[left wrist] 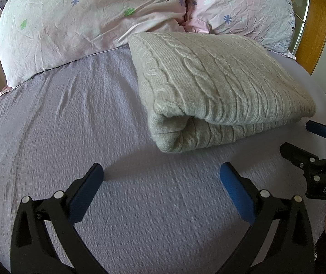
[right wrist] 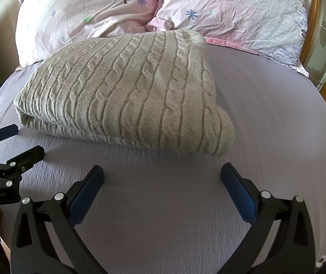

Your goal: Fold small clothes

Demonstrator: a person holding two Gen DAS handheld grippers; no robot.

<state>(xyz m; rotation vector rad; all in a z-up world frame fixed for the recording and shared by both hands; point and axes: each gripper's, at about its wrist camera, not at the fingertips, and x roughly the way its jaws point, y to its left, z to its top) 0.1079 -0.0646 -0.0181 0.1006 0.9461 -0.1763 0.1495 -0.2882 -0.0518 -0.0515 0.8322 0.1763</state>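
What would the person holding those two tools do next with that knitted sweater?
Probably draw both tools back and leave it. The beige cable-knit sweater already lies folded in a neat stack on the lilac bedspread, and the left tool and right tool are both open, short of it and holding nothing.

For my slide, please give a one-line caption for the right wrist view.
Folded sweater on the bed before two pillows, both grippers open and empty: right, left.

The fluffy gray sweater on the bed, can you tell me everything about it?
The sweater is a pale gray-beige cable knit, soft and thick-looking, with raised twisted ropes running across it. It is folded into a chunky rectangle, layers showing at its rolled edge. It lies flat on the lilac bedsheet, its far end against the pillows. Neither gripper touches it.
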